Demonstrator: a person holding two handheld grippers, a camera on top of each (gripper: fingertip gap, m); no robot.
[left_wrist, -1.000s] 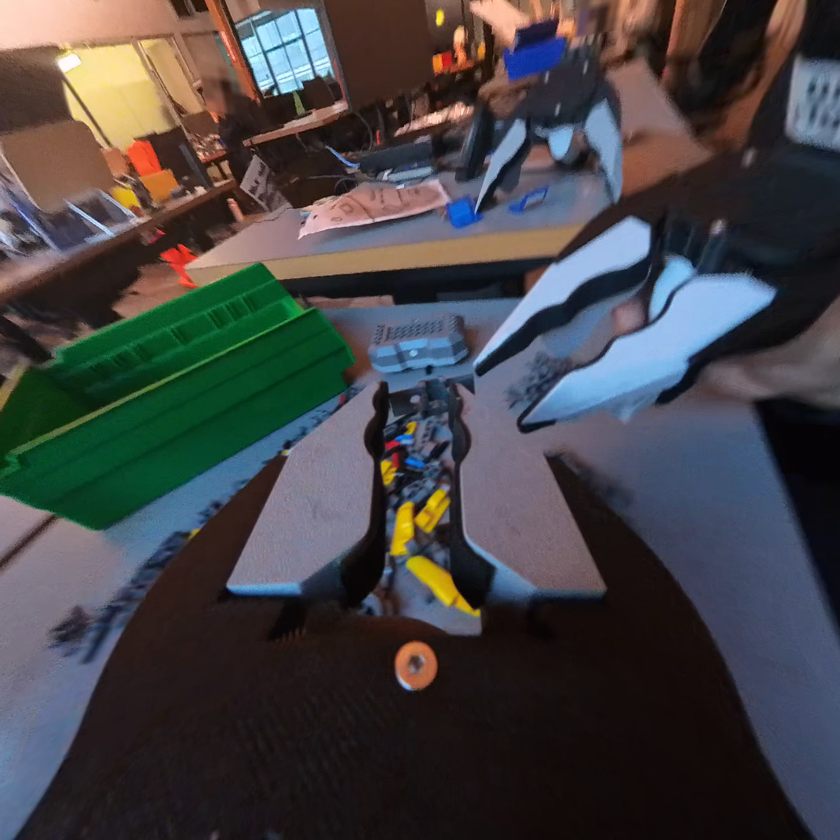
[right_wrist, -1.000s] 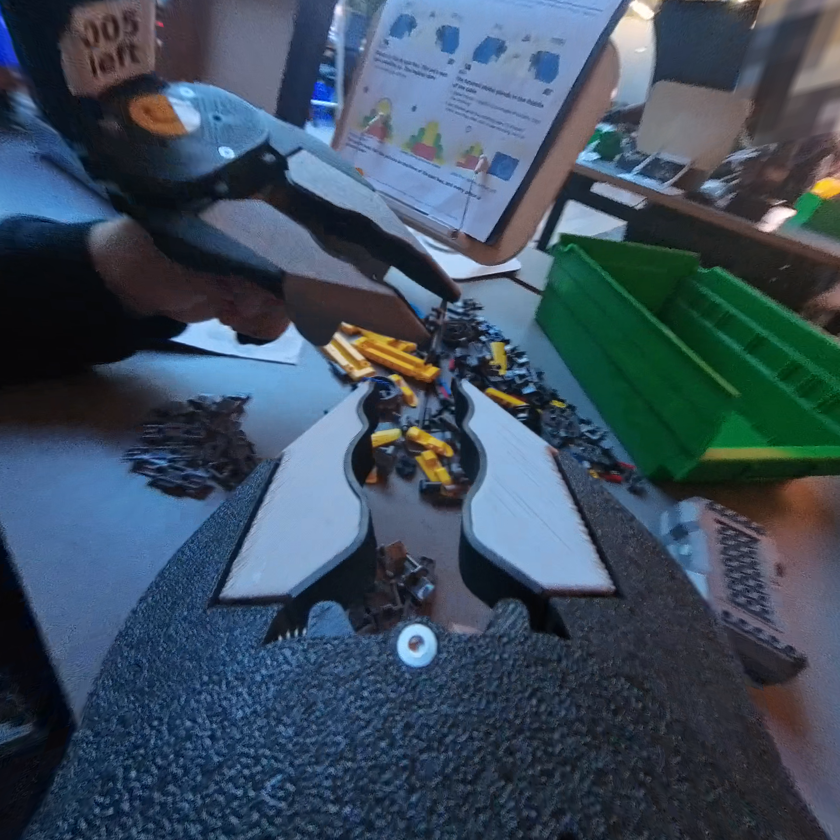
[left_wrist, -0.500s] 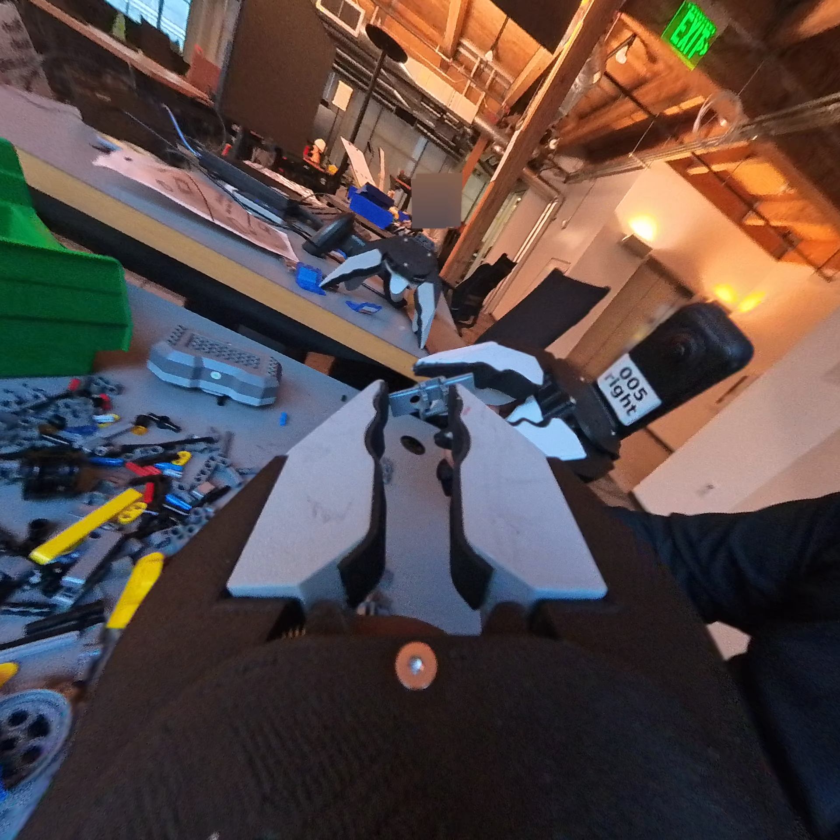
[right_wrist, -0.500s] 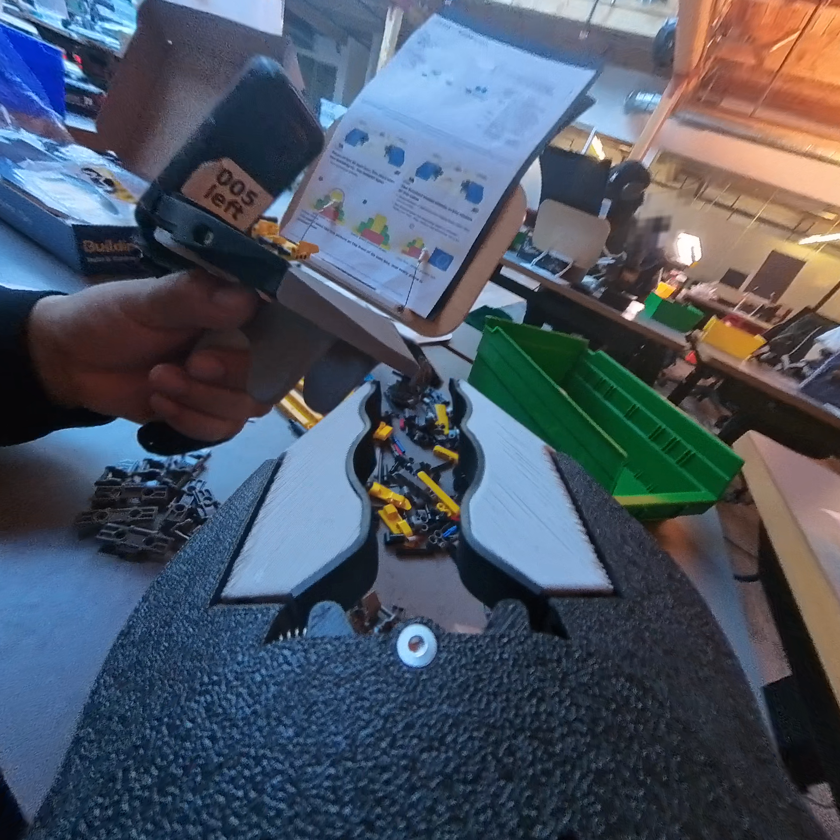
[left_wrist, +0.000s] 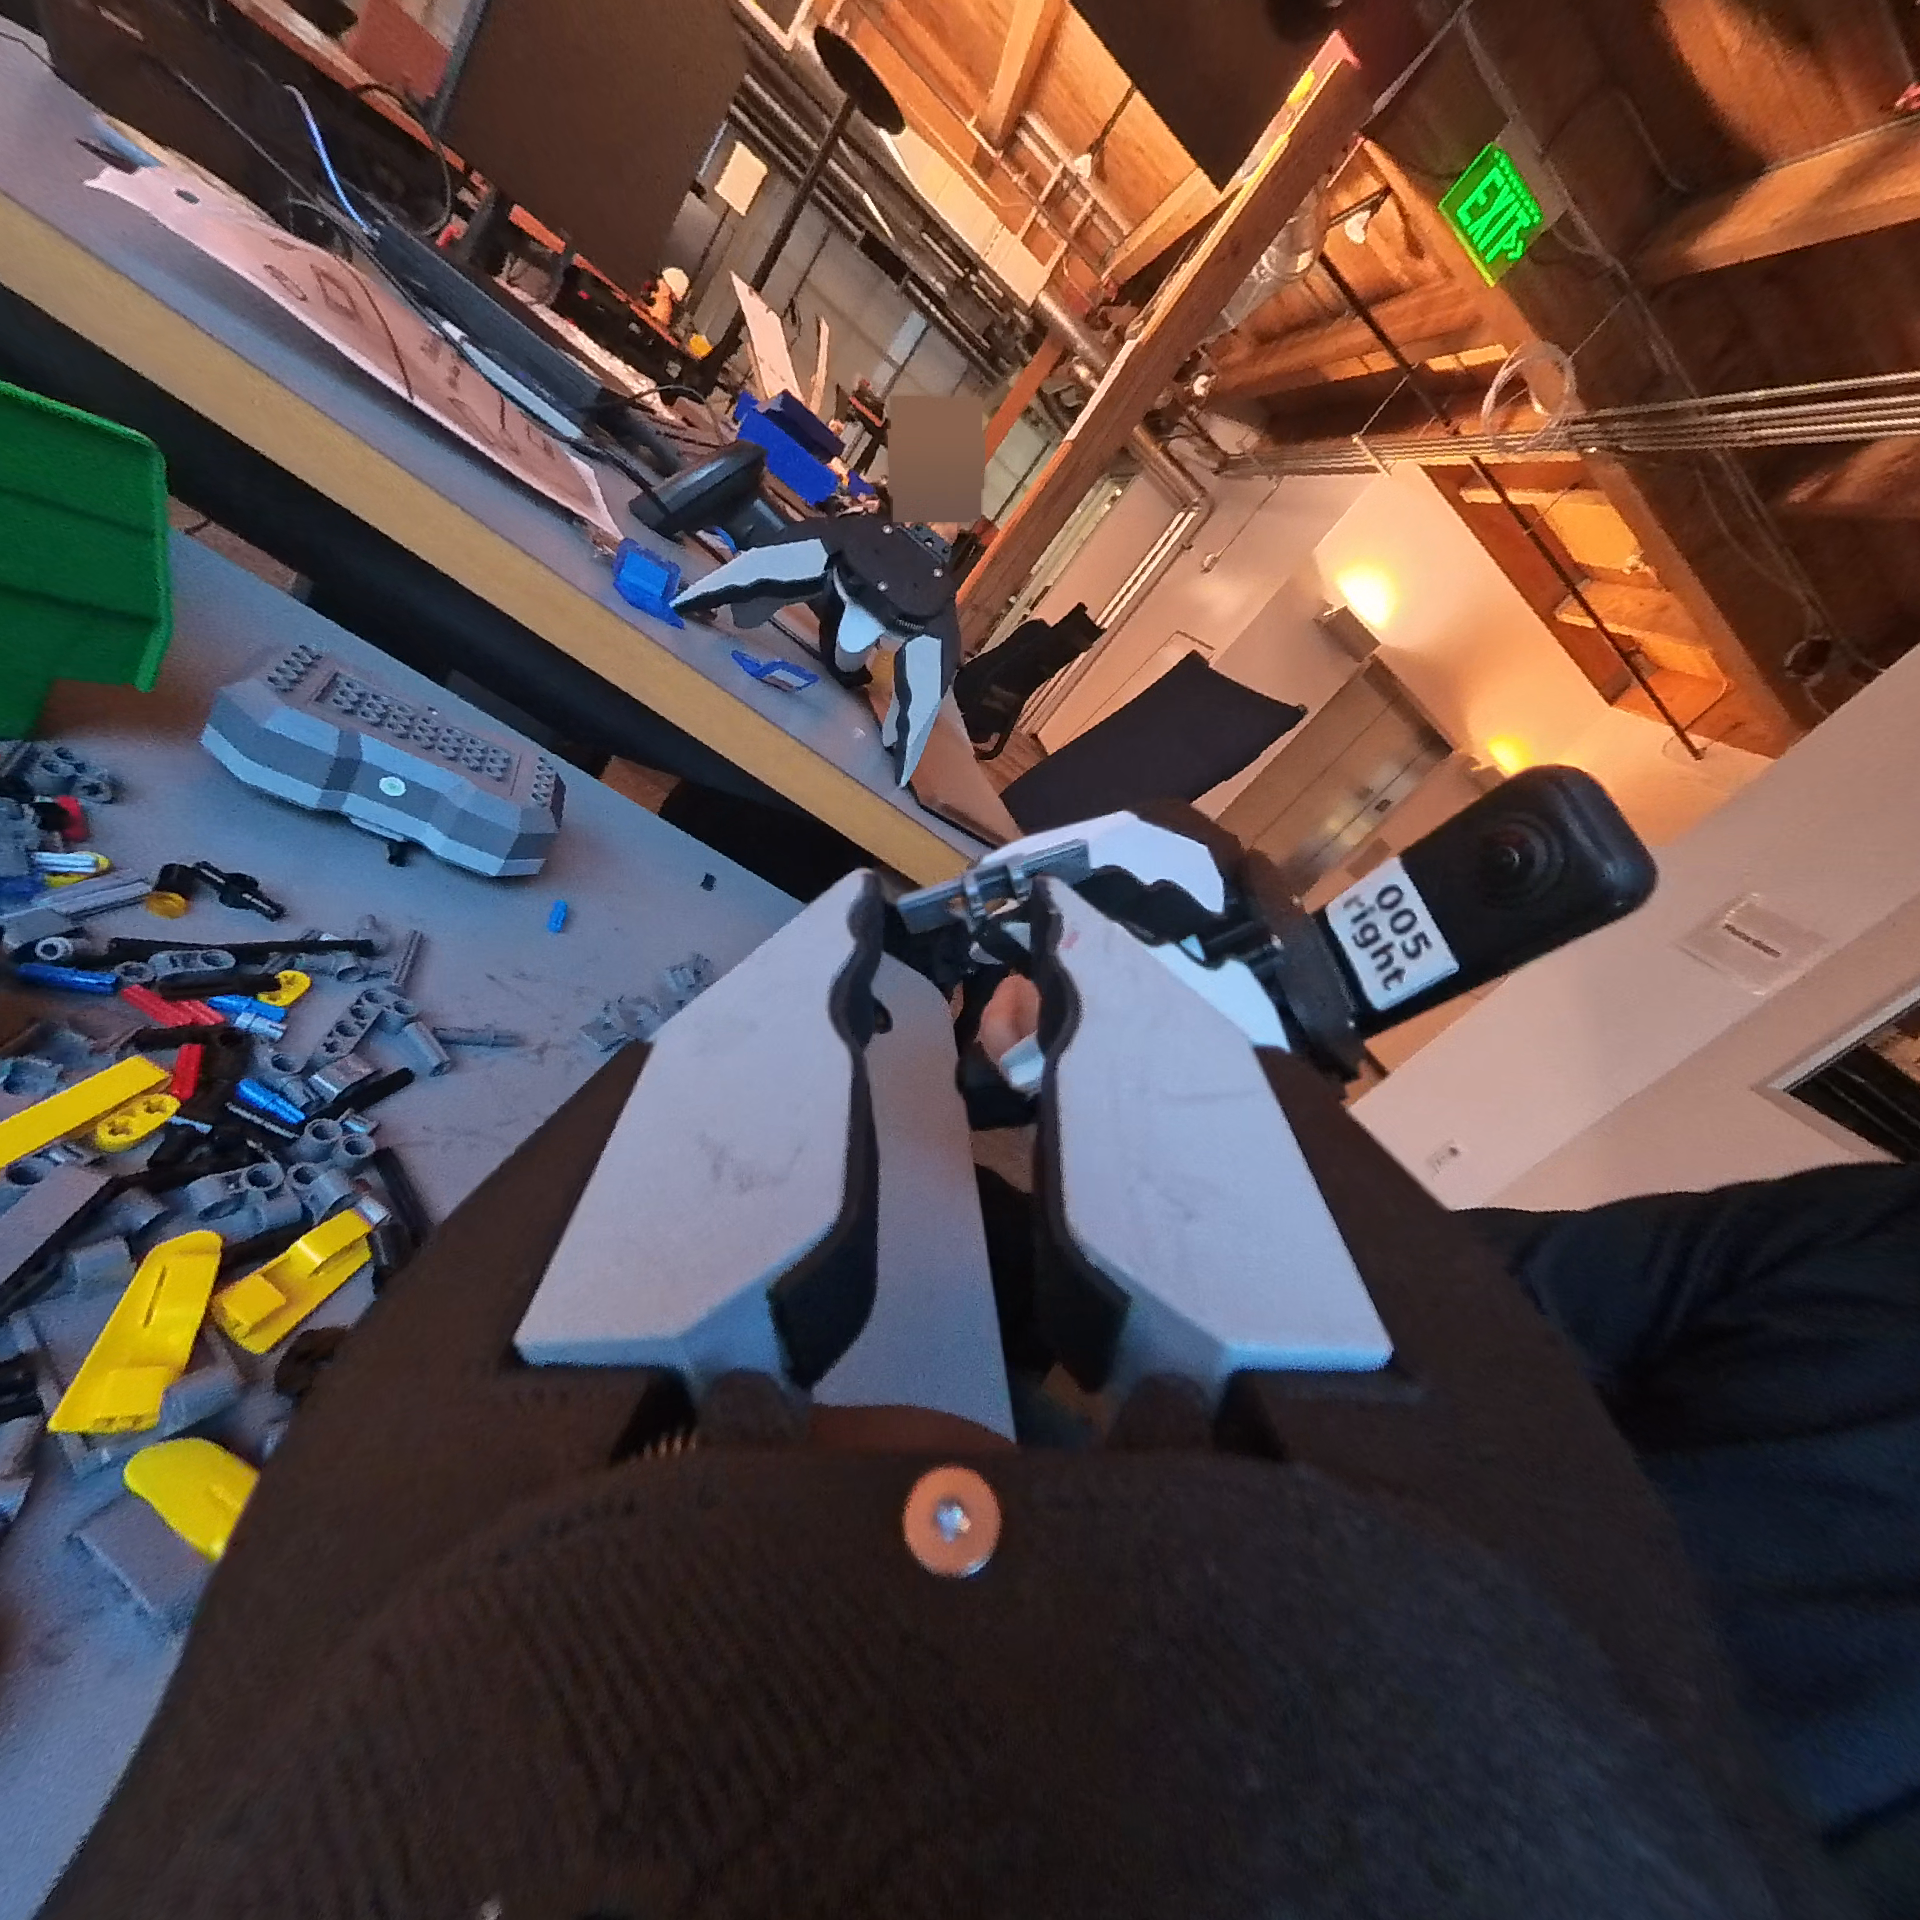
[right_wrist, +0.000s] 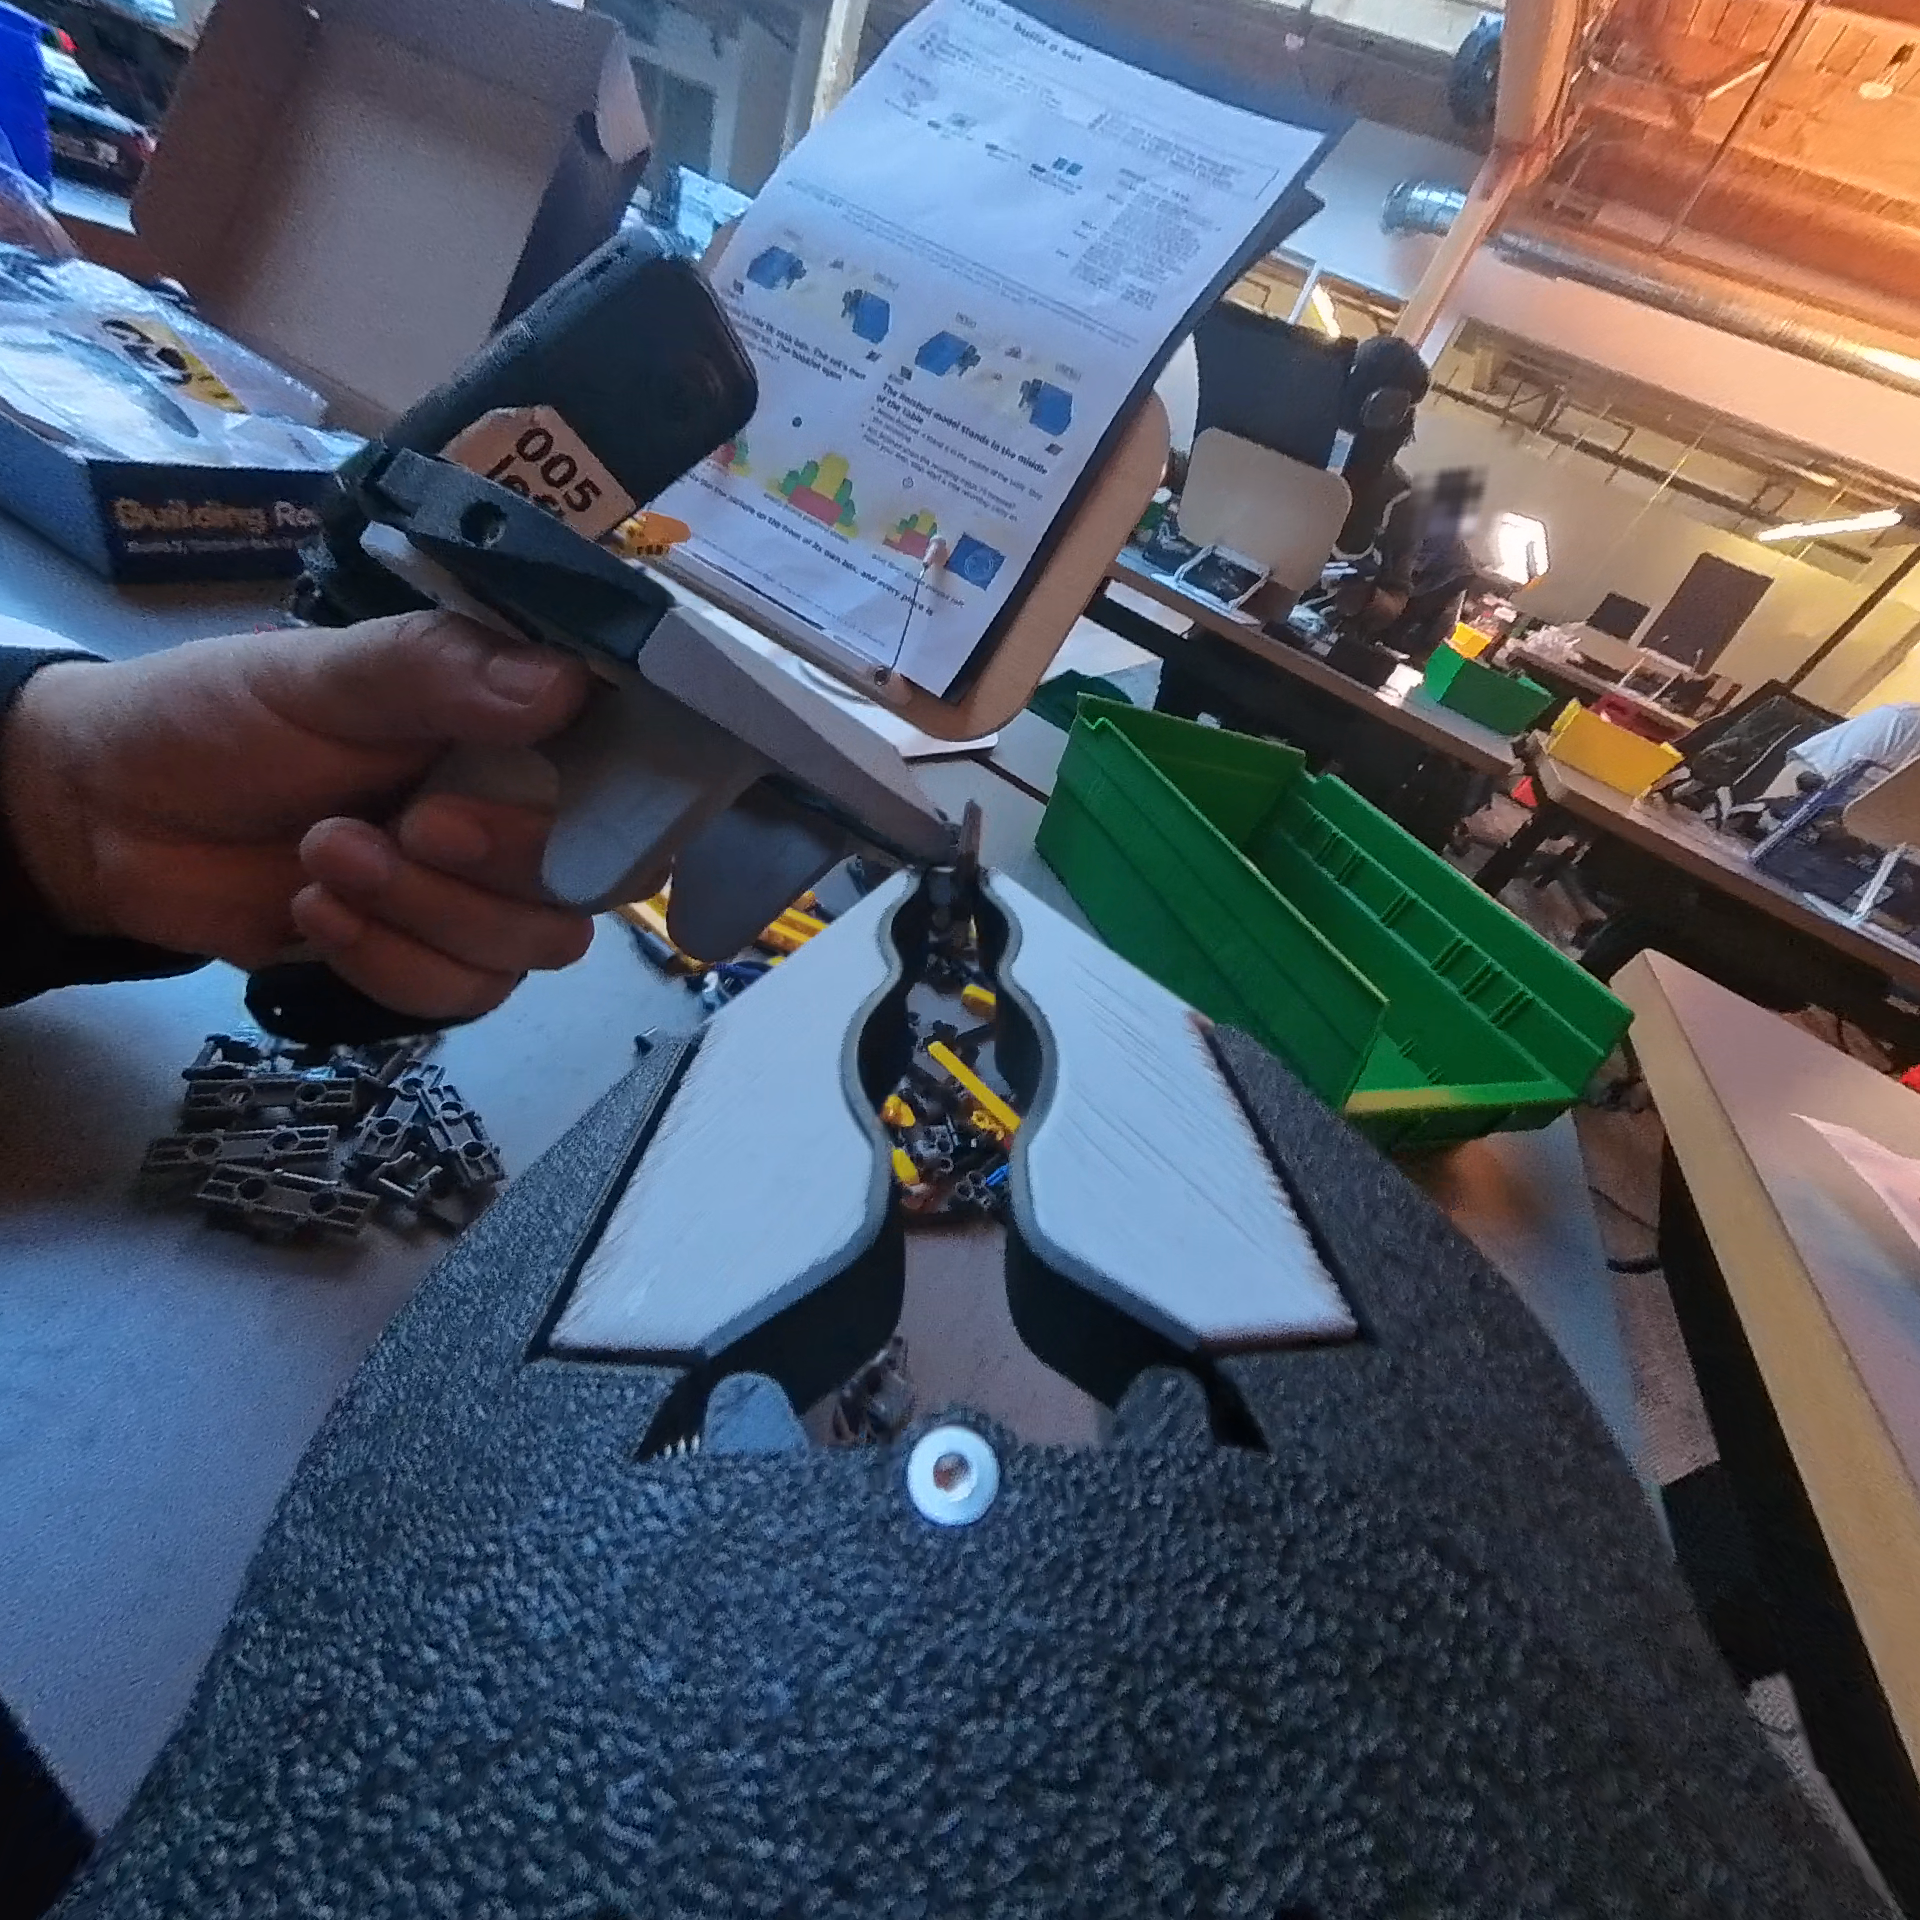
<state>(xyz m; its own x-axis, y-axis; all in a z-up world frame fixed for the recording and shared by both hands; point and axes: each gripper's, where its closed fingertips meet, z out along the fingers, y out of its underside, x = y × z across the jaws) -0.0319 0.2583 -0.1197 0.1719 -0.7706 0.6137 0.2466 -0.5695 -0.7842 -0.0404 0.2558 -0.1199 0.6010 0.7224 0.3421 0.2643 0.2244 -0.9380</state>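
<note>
My left gripper (left_wrist: 956, 899) is shut on a small grey building piece (left_wrist: 987, 883), held in the air past the table's edge. My right gripper (right_wrist: 951, 883) meets it tip to tip, with its jaws drawn in narrow on the same piece (right_wrist: 968, 831). In the left wrist view the right gripper's white fingers (left_wrist: 1132, 857) come in from the right onto the piece. In the right wrist view the left gripper (right_wrist: 940, 836) comes in from the left, held in a hand (right_wrist: 260, 790). The contact itself is small and partly hidden.
A pile of loose yellow, grey and black pieces (left_wrist: 156, 1091) and a grey studded block (left_wrist: 384, 758) lie on the table. A green bin (right_wrist: 1299, 935), a heap of dark grey pieces (right_wrist: 312, 1132), a printed sheet on a wooden stand (right_wrist: 987, 312) and a box (right_wrist: 156, 447) stand around. Only a small space, under 4 cm, lies between the two pairs of fingers.
Both grippers rose from over the pile and came together in the air. My right gripper's jaws narrowed from wide open onto the piece. My left gripper kept its hold.
</note>
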